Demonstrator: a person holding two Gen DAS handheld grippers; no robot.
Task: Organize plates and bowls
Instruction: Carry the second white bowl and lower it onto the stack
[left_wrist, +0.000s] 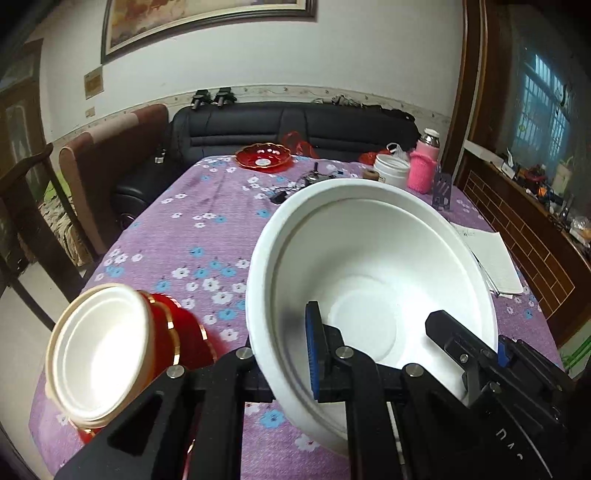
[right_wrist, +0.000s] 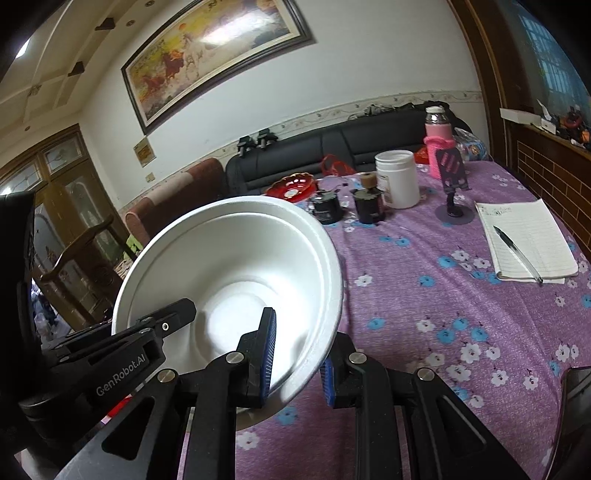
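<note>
A large white foam bowl (left_wrist: 369, 258) is held tilted above the purple flowered tablecloth (left_wrist: 177, 236). My left gripper (left_wrist: 284, 350) is shut on its left rim, one pad inside, one outside. My right gripper (right_wrist: 295, 358) is shut on the opposite rim of the same bowl (right_wrist: 236, 251); its finger (left_wrist: 461, 343) shows inside the bowl in the left wrist view. A stack of red gold-rimmed bowls with a white foam bowl (left_wrist: 99, 350) on top stands at the table's near left corner. A red plate (left_wrist: 263, 156) lies at the far end.
A white jar (right_wrist: 397, 177), a pink-sleeved bottle (right_wrist: 437, 144), two black cups (right_wrist: 365, 205), a phone stand (right_wrist: 452, 184) and a notepad with pen (right_wrist: 524, 240) sit on the table's far and right parts. A black sofa (left_wrist: 295, 125) and chairs stand beyond.
</note>
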